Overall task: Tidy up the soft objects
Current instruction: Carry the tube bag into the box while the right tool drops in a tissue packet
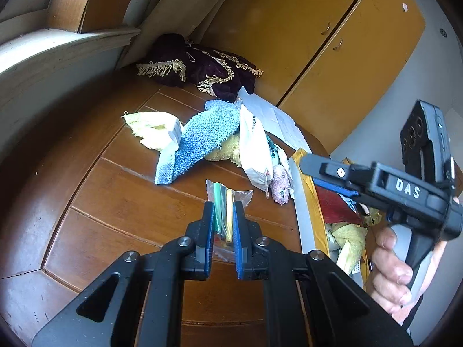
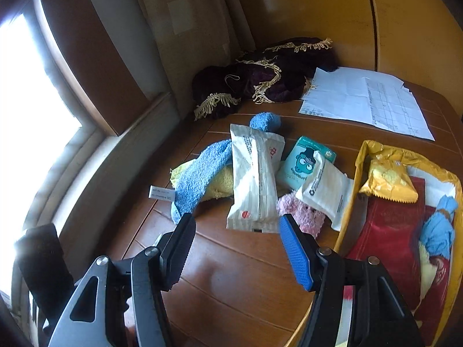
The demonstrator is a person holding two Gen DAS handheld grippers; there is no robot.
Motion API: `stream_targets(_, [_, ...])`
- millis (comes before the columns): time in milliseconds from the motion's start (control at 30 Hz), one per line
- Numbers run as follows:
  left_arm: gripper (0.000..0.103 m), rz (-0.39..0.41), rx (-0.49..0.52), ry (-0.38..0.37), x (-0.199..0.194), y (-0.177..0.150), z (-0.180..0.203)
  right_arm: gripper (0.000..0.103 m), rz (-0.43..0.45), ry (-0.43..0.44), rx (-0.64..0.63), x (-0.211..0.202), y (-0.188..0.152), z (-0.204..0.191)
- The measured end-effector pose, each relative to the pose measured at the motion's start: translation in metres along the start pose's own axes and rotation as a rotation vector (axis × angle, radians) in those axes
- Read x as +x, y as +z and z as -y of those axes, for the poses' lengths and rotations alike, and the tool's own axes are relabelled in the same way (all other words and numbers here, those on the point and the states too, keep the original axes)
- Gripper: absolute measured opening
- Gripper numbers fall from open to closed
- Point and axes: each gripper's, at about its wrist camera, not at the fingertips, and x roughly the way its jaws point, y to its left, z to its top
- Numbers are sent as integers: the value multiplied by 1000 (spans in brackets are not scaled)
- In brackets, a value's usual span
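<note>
Socks, wipe packs and cloths lie heaped on a wooden table [image 2: 231, 274]. The left gripper [image 1: 225, 219] is clamped on a clear bag [image 1: 228, 202] of coloured strips, above the tabletop. The right gripper [image 2: 237, 248] hangs with fingers spread wide and nothing between them, near a white pack [image 2: 254, 179] and a pink sock [image 2: 306, 217]. A blue sock [image 2: 199, 173] drapes over a yellow cloth [image 2: 217, 185]. Beside the pile, a yellow bag [image 2: 358, 167] holds a red cloth [image 2: 390, 231].
</note>
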Motion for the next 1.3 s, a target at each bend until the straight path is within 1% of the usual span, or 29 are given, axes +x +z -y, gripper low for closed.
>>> stream_targets(100, [9, -1, -16, -3, -1, 1, -4, 63, -25, -23, 42, 16, 22, 10])
stream_targets(167, [9, 0, -23, -6, -2, 1, -5, 62, -67, -41, 87, 34, 35, 20])
stream_targets(233, [9, 2, -23, -8, -3, 1, -5, 56, -118, -46, 133, 52, 42, 29])
stream_targets(300, [9, 3, -23, -11, -5, 1, -4, 54, -148, -48, 137, 64, 46, 32])
stream_targets(367, [9, 0, -20, -11, -5, 0, -3, 48, -181, -47, 143, 76, 45, 34])
stream_targets(433, [9, 0, -19, -8, -5, 0, -3, 34, -207, -39, 160, 84, 41, 36])
stream_targets(500, [9, -1, -20, -11, -5, 0, -3, 25, -218, 2, 163, 89, 37, 35])
stream_targets(533, [9, -2, -21, -10, -5, 0, -3, 25, -218, -1, 156, 89, 34, 33])
stream_targets(600, [9, -7, -20, -10, -5, -1, -2, 23, -196, -10, 136, 84, 31, 27])
stream_targets(633, [9, -9, -19, -9, -5, -1, -2, 23, -189, 3, 132, 80, 29, 24])
stream_targets(733, [9, -11, -23, -6, -3, -1, -1, 22, -116, 102, 125, 55, 22, 13])
stream_targets(867, [9, -24, -23, -10, -1, 0, 3, 22, -2, 193, 148, 11, 1, 9])
stream_targets(933, [9, -33, -13, -14, 0, 0, 8, 22, 46, 217, 164, -11, -14, 15])
stream_targets(1033, [9, -46, 10, -31, 0, 0, 21, 22, 100, 221, 199, -40, -36, 32])
stream_targets(1167, [9, -58, 57, -78, -4, -2, 49, 22, 166, 171, 229, -80, -67, 56])
stream_targets(1300, [9, -96, 111, -151, 3, -9, 83, 22, 205, 122, 262, -111, -93, 82])
